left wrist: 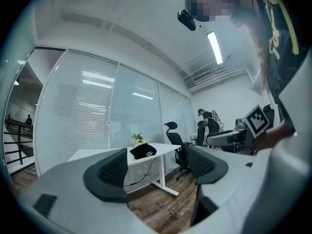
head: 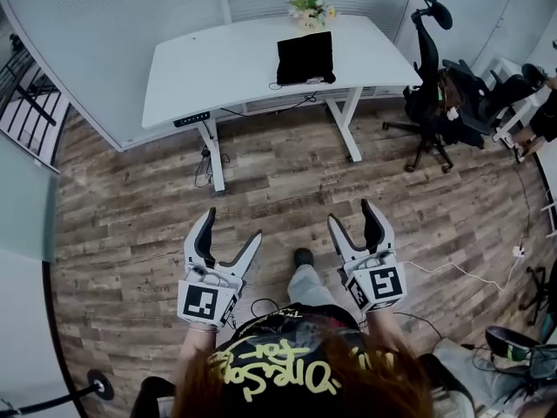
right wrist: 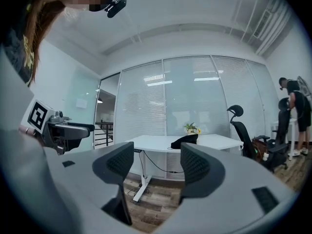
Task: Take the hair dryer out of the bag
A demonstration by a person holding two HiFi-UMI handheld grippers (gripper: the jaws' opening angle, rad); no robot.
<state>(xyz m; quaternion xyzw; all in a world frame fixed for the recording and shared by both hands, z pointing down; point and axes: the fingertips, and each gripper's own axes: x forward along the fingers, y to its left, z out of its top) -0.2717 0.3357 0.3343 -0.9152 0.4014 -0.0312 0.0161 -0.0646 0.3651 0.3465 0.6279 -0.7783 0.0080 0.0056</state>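
The hair dryer is seen in no view and is presumably inside the black bag (head: 305,57), which lies on the far side of the white bench (head: 218,68), near a small bunch of flowers (head: 311,9); whether the bag's mouth is open cannot be made out from here. The left gripper (head: 231,226) and right gripper (head: 351,216) are held level over the wooden floor (head: 287,181), well apart from the bench, both with jaws spread and nothing between them. The bench is best approached squarely, so that the bag can be pinned by one gripper while its opening is found by the other.
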